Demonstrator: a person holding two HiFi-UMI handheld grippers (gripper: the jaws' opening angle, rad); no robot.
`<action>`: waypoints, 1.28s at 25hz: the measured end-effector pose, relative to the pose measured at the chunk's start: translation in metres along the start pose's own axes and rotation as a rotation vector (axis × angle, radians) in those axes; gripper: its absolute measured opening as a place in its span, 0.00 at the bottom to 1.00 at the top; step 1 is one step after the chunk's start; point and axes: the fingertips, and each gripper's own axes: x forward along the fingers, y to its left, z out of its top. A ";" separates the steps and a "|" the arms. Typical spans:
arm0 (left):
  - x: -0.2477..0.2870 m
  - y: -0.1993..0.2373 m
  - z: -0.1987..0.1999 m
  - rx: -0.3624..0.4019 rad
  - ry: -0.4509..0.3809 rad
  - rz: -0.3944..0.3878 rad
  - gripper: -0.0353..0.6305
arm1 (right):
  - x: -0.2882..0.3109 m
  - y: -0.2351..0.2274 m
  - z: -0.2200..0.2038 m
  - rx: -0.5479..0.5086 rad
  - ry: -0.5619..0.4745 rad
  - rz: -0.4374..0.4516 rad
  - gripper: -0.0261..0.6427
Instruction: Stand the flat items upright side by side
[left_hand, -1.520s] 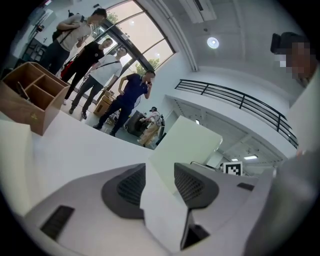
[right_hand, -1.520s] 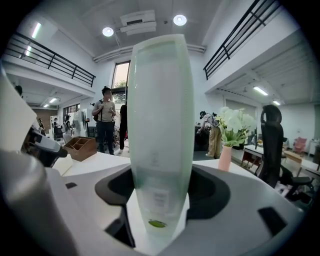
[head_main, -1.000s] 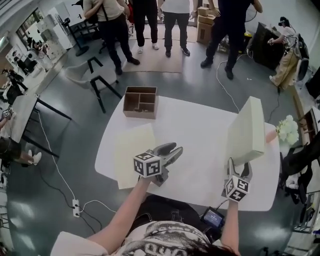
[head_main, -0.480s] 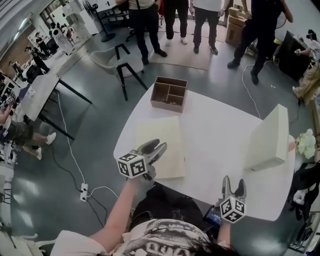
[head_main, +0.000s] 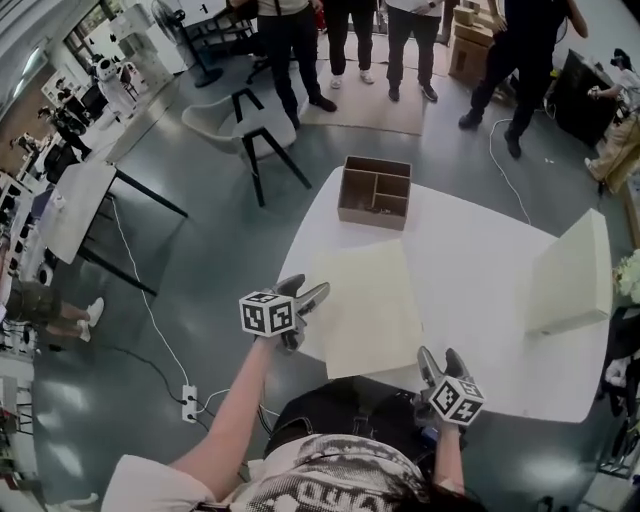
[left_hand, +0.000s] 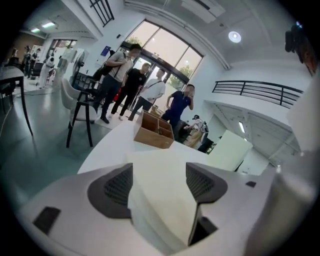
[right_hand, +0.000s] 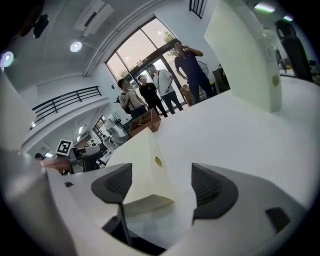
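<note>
Left claw just opened, flat panel between — unclamped

A divided wooden box sits at the far edge of the white table. Beyond stand a chair and several people; a power strip lies on the floor.

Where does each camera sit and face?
Head view: on the person's head, facing steeply down at the table; arms, left gripper and right gripper show.
Left gripper view: rides that gripper, facing across the table; its jaws, just opening, straddle the flat box.
Right gripper view: rides that gripper; open jaws frame the box's corner.
All share the flat box.
</note>
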 end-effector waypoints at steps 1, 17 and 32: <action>0.005 0.010 -0.001 0.010 0.031 -0.012 0.55 | 0.004 0.002 -0.005 0.024 -0.002 -0.020 0.58; 0.085 0.047 -0.012 0.083 0.284 -0.333 0.67 | 0.038 0.018 -0.044 0.296 0.066 -0.032 0.71; 0.086 0.041 0.022 0.022 0.070 -0.275 0.62 | 0.042 0.015 -0.036 0.210 0.059 -0.002 0.68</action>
